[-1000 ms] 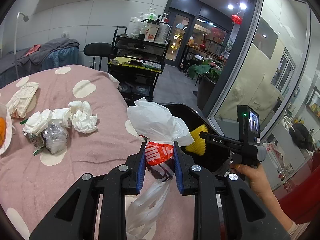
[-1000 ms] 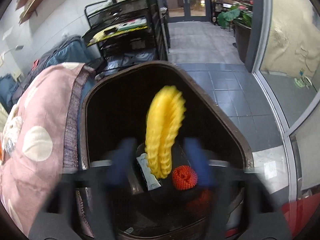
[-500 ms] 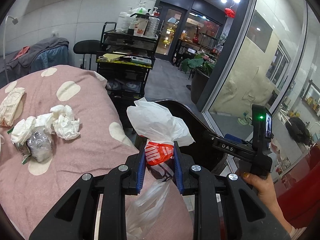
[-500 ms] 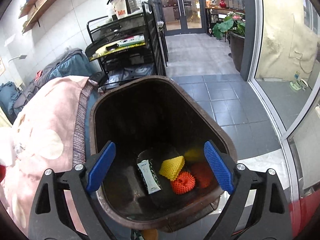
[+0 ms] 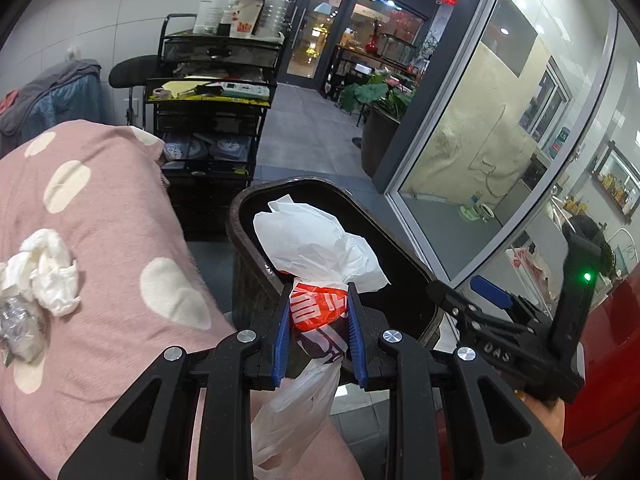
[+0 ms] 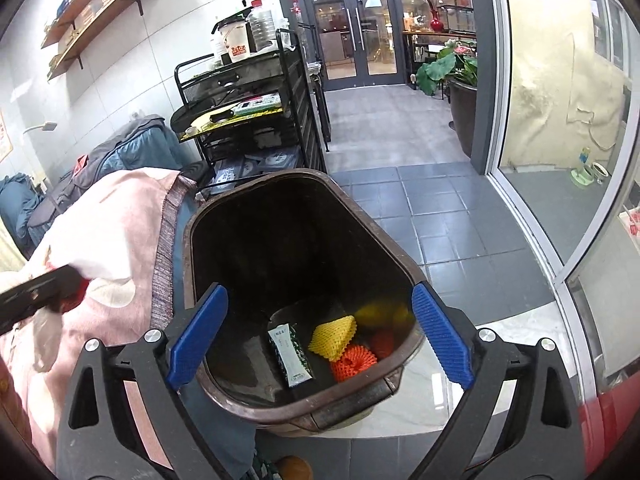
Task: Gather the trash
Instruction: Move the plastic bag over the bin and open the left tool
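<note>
The left gripper (image 5: 318, 322) is clenching a white-and-red plastic bag (image 5: 318, 252) at lower centre of the left view, in front of the dark trash bin (image 5: 240, 216). The right gripper (image 6: 320, 332) is hanging released, pads spread wide, over the bin's mouth; yellow foam netting (image 6: 334, 334) is lying inside. Crumpled tissues (image 5: 44, 268) are sitting at left on the pink tablecloth (image 5: 112, 220).

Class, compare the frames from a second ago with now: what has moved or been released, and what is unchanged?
The right gripper released the yellow foam net into the bin and opened wide. The left gripper carried the plastic bag toward the bin, still clamped. Tissues stay on the table.
</note>
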Motion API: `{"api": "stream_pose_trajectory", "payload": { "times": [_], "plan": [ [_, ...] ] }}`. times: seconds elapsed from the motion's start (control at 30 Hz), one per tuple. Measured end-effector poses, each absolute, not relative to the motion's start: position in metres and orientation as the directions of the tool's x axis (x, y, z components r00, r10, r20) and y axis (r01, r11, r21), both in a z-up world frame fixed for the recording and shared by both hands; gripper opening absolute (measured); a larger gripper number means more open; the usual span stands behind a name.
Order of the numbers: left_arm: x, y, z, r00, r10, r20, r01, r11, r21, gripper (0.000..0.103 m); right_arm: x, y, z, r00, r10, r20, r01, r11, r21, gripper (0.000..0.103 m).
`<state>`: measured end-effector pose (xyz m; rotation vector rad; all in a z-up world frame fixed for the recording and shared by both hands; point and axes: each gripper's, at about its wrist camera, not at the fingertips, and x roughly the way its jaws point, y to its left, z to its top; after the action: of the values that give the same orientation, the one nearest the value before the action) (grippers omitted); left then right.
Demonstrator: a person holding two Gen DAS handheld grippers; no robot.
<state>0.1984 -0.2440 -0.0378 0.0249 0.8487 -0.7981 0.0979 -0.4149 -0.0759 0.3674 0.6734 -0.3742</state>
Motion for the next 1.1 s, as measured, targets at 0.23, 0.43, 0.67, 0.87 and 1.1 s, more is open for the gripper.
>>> {"api": "stream_pose_trajectory", "payload": {
  "times": [0.23, 0.43, 0.67, 0.87, 1.1],
  "plan": [
    [0.215, -0.270, -0.038, 0.359, -0.611, -0.706, 0.649, 0.706, -0.281, 0.025, 0.081, -0.416, -0.077, 0.727, -0.236, -0.645, 0.456, 0.868, 0.196, 0.092],
    [0.227, -0.304, -0.045, 0.298, -0.612, -0.732, 0.673, 0.679, -0.294, 0.025, 0.068, -0.419, -0.081, 0.716, -0.256, -0.650, 0.480, 0.856, 0.191, 0.092],
    [0.233, -0.332, -0.062, 0.260, -0.568, -0.781, 0.666, 0.691, -0.280, 0.025, 0.060, -0.428, -0.086, 0.707, -0.272, -0.652, 0.503, 0.842, 0.195, 0.092],
    [0.237, -0.341, -0.071, 0.224, -0.562, -0.796, 0.654, 0.692, -0.305, 0.051, 0.058, -0.433, -0.088, 0.706, -0.268, -0.656, 0.508, 0.836, 0.206, 0.092],
    [0.233, -0.330, -0.066, 0.264, -0.586, -0.766, 0.640, 0.701, -0.315, 0.078, 0.062, -0.428, -0.085, 0.707, -0.267, -0.655, 0.498, 0.846, 0.192, 0.092]
  ]
}}
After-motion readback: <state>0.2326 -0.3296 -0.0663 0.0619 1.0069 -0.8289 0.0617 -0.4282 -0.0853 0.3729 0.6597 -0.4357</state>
